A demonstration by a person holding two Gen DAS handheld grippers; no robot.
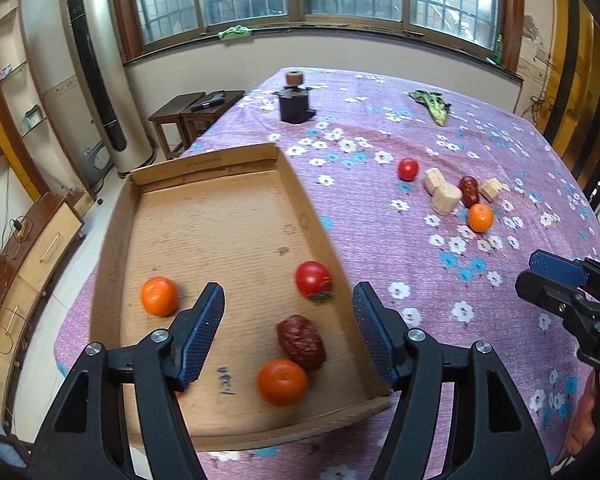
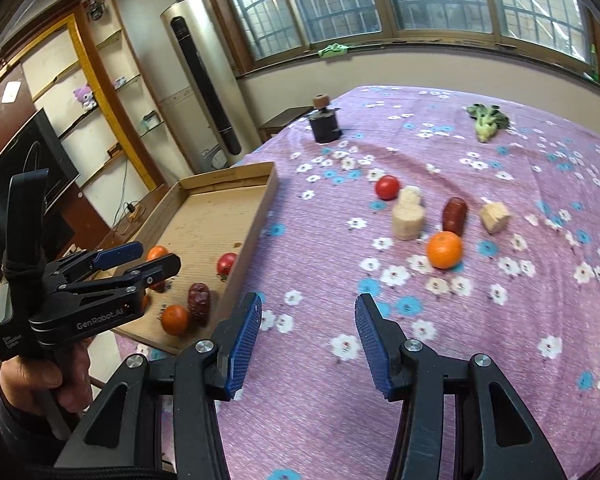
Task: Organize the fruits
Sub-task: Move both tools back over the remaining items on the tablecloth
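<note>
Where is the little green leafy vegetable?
The green leafy vegetable lies alone at the purple flowered tablecloth's far right, near the window, beyond the loose fruit.

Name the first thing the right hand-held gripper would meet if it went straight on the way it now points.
Probably the orange lying on the tablecloth. The open right hand-held gripper points across bare cloth towards it, though depth is hard to judge.
</note>
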